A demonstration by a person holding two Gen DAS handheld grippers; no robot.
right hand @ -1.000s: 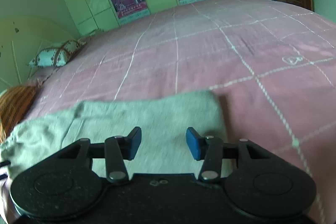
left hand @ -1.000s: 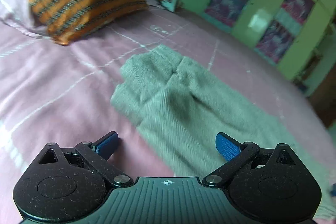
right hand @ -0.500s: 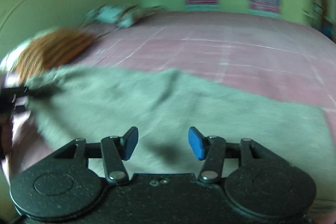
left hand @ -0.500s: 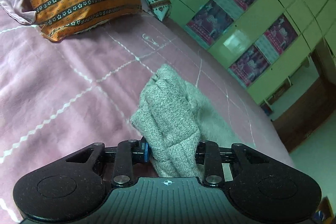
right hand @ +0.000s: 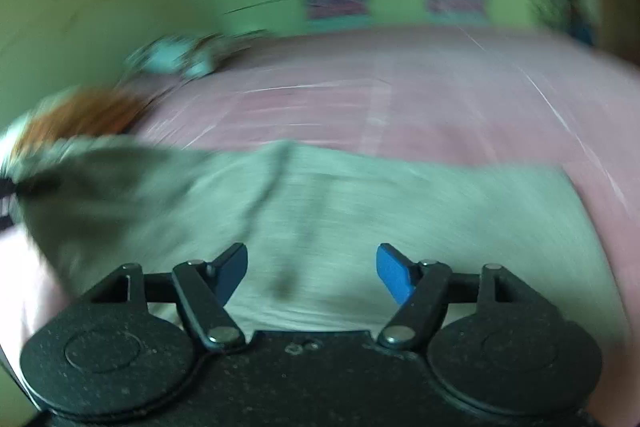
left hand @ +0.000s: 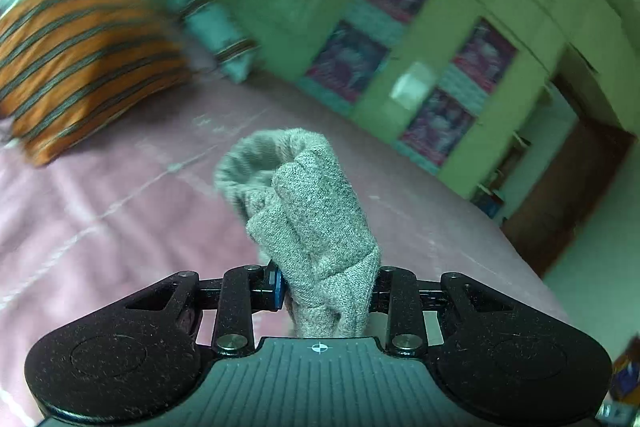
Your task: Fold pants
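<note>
Pants (left hand: 308, 227): grey knit, lying on the pink bedsheet (left hand: 100, 227). One end is bunched into a thick wad and clamped between the closed jaws of the left gripper (left hand: 326, 285), raised clear of the sheet. In the right wrist view the remainder of the pants (right hand: 360, 219) lies spread flat on the bedsheet (right hand: 440, 99), directly ahead of and under the right gripper (right hand: 312, 275).

Right gripper: jaws have just been opening; they stand apart above the cloth with nothing pinched between them. Both views are blurred, so the exact edge of the fabric below the right gripper is hard to place.

Judged step: lifting one end to carry it over the flat part.

Risks from here:
- The left grip is on a crumpled wad, not a flat edge. Layers may slip out unevenly, or the fold may land lumpy and skewed.
- The flat part of the pants is unheld. Pulling the raised end could drag the whole garment across the bedsheet instead of folding it.
- The orange striped pillow (left hand: 80, 67) lies beyond the pants; a long swing that way could snag it.
- If the right gripper closes blind, it may catch the bedsheet along with the pants.
</note>
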